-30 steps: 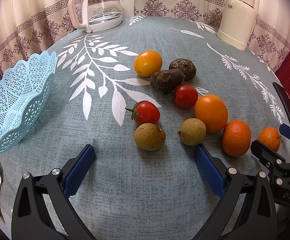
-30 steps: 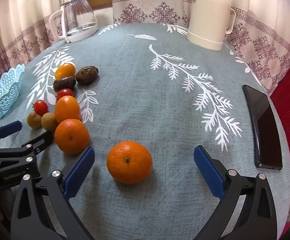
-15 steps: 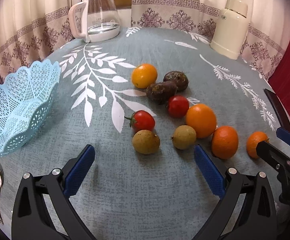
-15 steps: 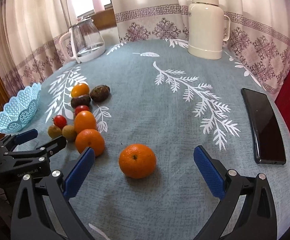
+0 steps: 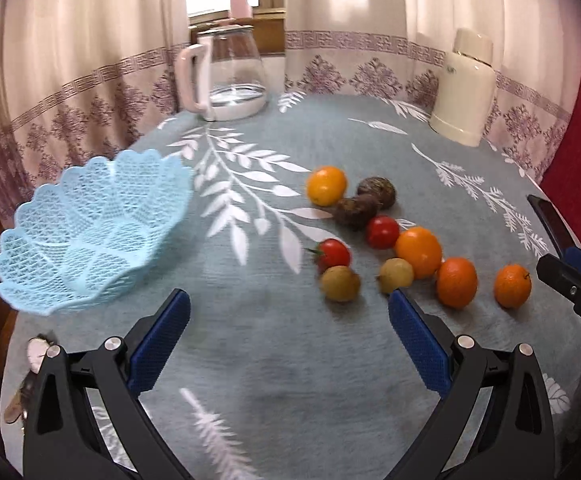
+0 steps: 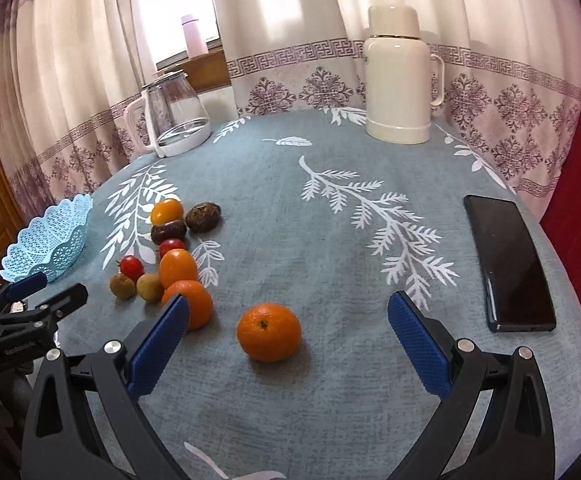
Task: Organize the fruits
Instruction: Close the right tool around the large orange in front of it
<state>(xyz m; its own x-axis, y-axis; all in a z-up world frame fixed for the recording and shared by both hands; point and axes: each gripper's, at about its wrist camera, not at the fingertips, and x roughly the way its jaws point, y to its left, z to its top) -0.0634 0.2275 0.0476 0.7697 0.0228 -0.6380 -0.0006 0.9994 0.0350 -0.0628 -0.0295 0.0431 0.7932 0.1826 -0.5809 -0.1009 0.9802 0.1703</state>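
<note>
Both claws spread wide, nothing held; left claw [image 5: 289, 322] hangs above bare cloth between the blue lattice basket [image 5: 86, 232] and the fruit cluster; right claw [image 6: 288, 326] hangs over the lone mandarin [image 6: 269, 332], which sits roughly centred between its blue pads [image 6: 418, 346].

Fruit all on the worktop [image 6: 330, 208], none in the basket; the cluster runs in a loose line: yellow-orange fruit [image 5: 326, 185], two dark wrinkled fruits [image 5: 376, 191], two cherry tomatoes [image 5: 382, 232], an orange [image 5: 418, 246], two tan round fruits [image 5: 340, 283], another mandarin [image 5: 456, 282]; the lone mandarin stands apart from that line, nearest the right claw. Basket well apart from the fruit, at the left edge.

Step in hand, as judged: first pick, lone mandarin by the right claw. To do it well: lower straight down with the pads either side of the widest girth; close slowly, since the skin is soft and the fruit rolls; lift clear before crossing, because the neighbouring mandarin lies just beside the left pad and a sideways sweep would scatter the row. Phone [image 6: 510, 264] lies to the right; keep the swing away from it. Left claw could steady the basket, which looks light.
</note>
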